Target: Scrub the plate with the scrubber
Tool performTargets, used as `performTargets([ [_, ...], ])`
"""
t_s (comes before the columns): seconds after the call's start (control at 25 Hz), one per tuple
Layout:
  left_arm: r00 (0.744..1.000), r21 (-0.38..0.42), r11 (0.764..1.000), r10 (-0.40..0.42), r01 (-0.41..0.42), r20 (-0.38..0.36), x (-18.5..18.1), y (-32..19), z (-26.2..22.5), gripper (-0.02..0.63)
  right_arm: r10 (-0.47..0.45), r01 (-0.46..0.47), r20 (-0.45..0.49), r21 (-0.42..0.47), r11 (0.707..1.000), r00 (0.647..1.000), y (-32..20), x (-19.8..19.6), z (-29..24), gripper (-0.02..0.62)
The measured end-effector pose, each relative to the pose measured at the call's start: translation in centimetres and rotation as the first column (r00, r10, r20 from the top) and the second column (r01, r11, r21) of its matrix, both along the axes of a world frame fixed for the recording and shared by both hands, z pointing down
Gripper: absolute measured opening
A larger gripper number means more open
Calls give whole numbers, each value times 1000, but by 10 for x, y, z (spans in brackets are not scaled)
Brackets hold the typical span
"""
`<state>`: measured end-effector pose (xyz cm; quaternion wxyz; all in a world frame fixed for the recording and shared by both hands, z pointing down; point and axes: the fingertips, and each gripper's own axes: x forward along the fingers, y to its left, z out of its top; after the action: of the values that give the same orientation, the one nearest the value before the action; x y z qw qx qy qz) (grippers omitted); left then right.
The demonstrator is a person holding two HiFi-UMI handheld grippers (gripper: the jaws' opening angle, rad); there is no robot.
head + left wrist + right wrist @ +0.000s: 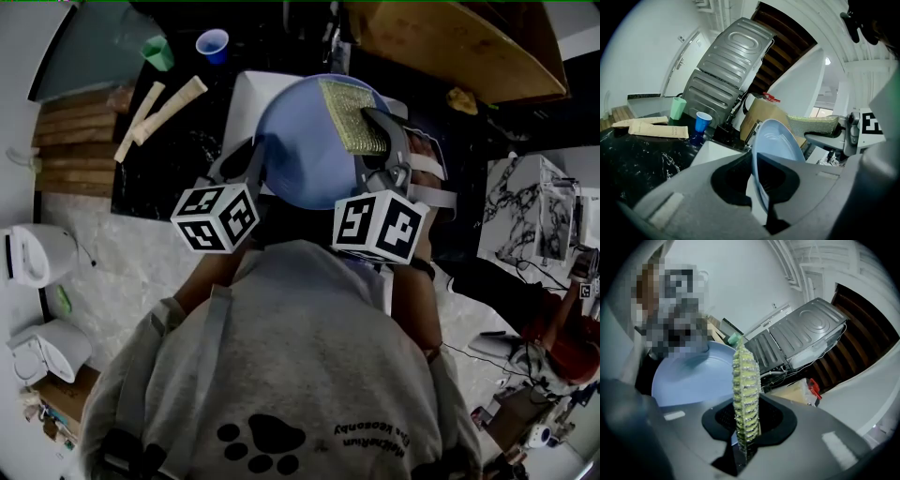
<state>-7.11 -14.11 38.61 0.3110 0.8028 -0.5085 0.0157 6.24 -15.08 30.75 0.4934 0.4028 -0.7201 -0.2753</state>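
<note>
A light blue plate (300, 141) is held up over the white sink (246, 94), tilted on edge. My left gripper (255, 161) is shut on its near-left rim; in the left gripper view the plate (776, 140) stands edge-on between the jaws of the left gripper (761, 197). My right gripper (380, 141) is shut on a yellow-green scrubber (349, 114) that lies against the plate's upper right face. In the right gripper view the scrubber (744, 390) rises edge-on from the right gripper (745, 446), with the plate (689, 376) just to its left.
On the black counter (159, 169) lie two tan packets (164, 108), a green cup (157, 52) and a blue cup (213, 44). A wooden board (450, 42) is at the back right. A metal dish rack (724, 77) stands behind the sink.
</note>
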Motion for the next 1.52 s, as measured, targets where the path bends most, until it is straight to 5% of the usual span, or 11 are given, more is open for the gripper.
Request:
performTargets([
  [0.32, 999, 9, 1000, 18, -18, -39, 6, 2, -8, 23, -7, 10, -138, 14, 1000, 990, -14, 6, 34, 66],
  [0.56, 999, 31, 999, 9, -8, -45, 3, 2, -13, 31, -26, 13, -157, -81, 997, 987, -10, 2, 66, 67],
  [1.2, 996, 0, 999, -51, 51, -72, -11, -3, -5, 35, -132, 91, -139, -269, 959, 981, 34, -23, 114, 67],
  [1.52, 995, -8, 997, -77, 76, -67, -18, -2, -1, 36, -190, 138, -94, -394, 909, 977, 61, -35, 134, 69],
])
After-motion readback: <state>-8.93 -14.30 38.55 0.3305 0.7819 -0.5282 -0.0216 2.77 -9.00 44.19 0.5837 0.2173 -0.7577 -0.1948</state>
